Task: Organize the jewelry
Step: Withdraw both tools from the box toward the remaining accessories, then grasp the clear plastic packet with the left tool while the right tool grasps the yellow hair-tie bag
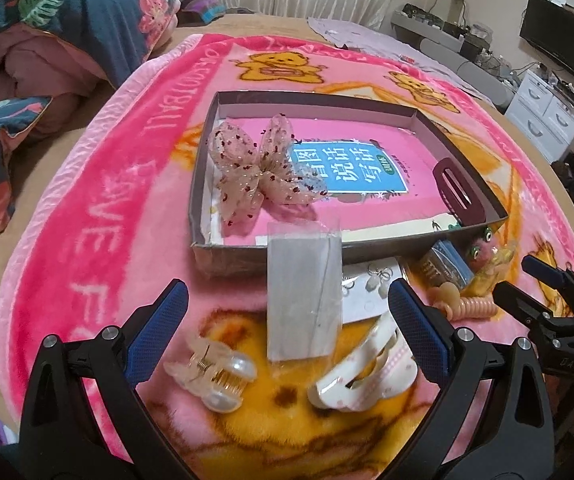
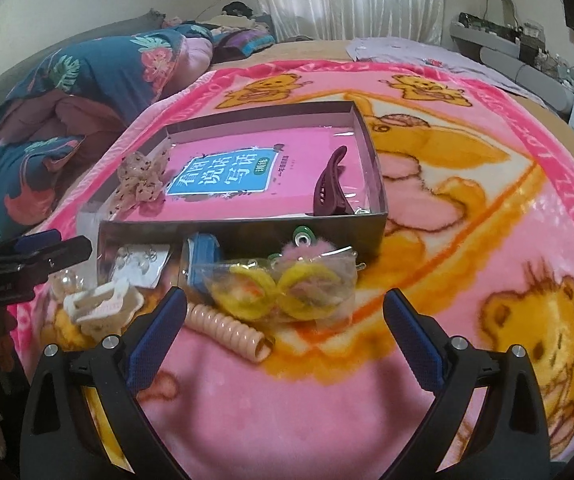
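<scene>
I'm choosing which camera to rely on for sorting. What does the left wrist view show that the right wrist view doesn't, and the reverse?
Left wrist only: the pearl claw clip in full and the clear sleeve with grey card leaning on the box's front wall.

Right wrist only: the bag of yellow hair ties shown in full and the whole coil hair tie.

Both: the box holding the dotted bow and maroon clip, and the white claw clip.
</scene>
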